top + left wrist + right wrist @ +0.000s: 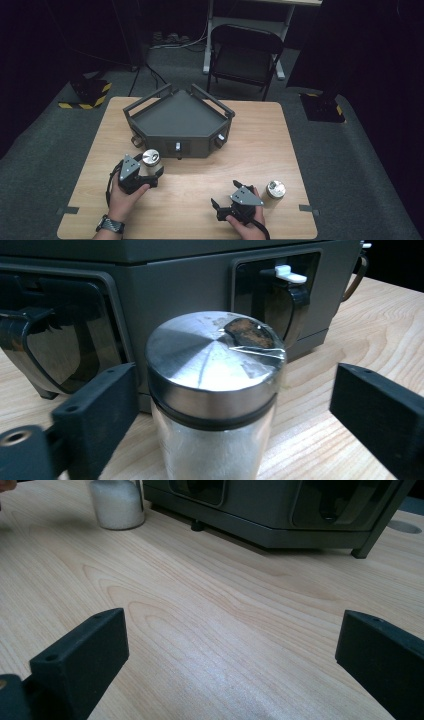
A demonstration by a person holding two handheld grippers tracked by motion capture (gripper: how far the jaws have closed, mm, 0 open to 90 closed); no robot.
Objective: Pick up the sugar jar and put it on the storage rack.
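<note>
- Left gripper (235,405): jaws wide, straddling the jar (215,405); pads not yet pressing.
- Right gripper (230,645): jaws wide, nothing between them, over bare table (210,610).
- Risk: off-centre closing could tip the jar against the tray (175,285).
- Jar: upright, lid up, long axis vertical, just before the tray.

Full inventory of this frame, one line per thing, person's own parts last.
Jar: 2, clear glass with silver lids, white grains inside; one stands between the left tongs' jaws, the other beside the right tongs.
Tray: 1, dark grey, angular, rear centre of table.
Table: 1, light wood.
Folding chair: 1, black, behind the table.
Wristwatch: 1, dark, left wrist.
Left tongs: 1, black, jaws either side of the jar, right jaw clearly apart from it.
Right tongs: 1, black, open over bare wood.
</note>
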